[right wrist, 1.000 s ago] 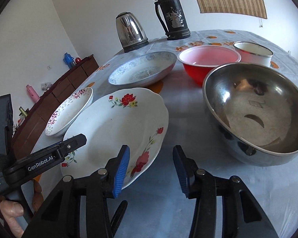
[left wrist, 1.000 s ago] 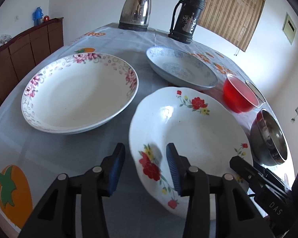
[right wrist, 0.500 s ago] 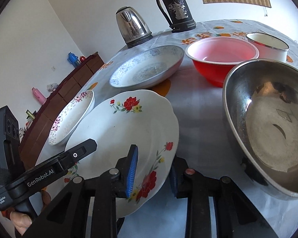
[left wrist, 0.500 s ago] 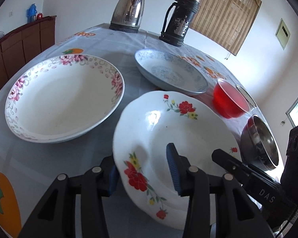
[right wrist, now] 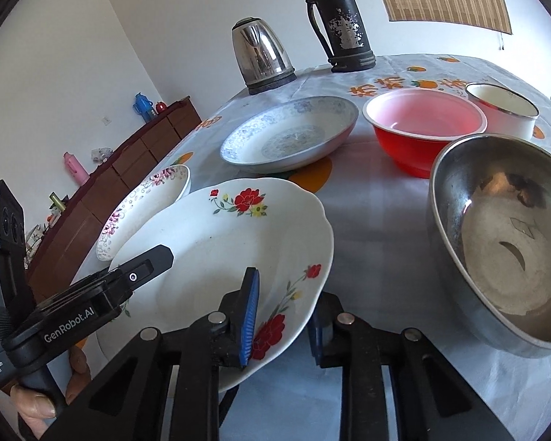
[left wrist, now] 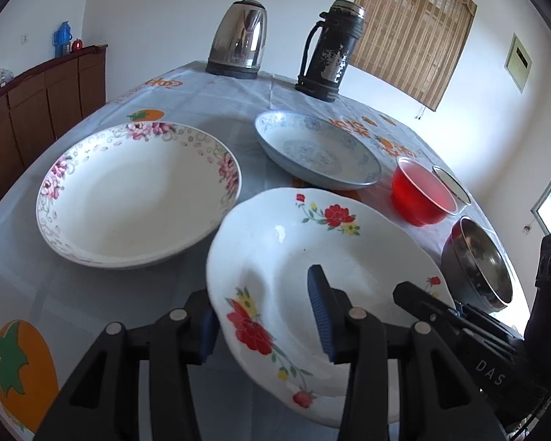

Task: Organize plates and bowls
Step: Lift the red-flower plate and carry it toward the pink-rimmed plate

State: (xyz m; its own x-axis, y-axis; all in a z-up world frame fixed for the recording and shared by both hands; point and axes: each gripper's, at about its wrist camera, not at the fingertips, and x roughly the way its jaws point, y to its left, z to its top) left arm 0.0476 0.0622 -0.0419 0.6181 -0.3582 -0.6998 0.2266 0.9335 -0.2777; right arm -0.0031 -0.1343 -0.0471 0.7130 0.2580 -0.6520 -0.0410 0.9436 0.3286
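Observation:
A white plate with red flowers point(left wrist: 312, 257) point(right wrist: 224, 242) is raised off the table, tilted. My left gripper point(left wrist: 264, 323) straddles its near left rim, one finger above and one below. My right gripper point(right wrist: 283, 312) straddles its near right rim the same way. Both seem closed on the rim. A pink-flowered plate point(left wrist: 136, 194) point(right wrist: 143, 205) lies to the left, a blue-patterned plate point(left wrist: 316, 154) point(right wrist: 290, 136) behind. A red bowl point(left wrist: 420, 194) point(right wrist: 422, 132), a white enamel bowl point(right wrist: 503, 110) and a steel bowl point(left wrist: 477, 261) point(right wrist: 503, 235) stand to the right.
A steel kettle point(left wrist: 238, 40) point(right wrist: 262, 55) and a dark thermos flask point(left wrist: 330, 51) point(right wrist: 341, 18) stand at the far edge of the table point(left wrist: 36, 286). A brown cabinet point(left wrist: 36, 110) runs along the left wall.
Both grippers have slid onto the red-flowered plate's near rim and closed on it. The plate has risen off the table and tilted.

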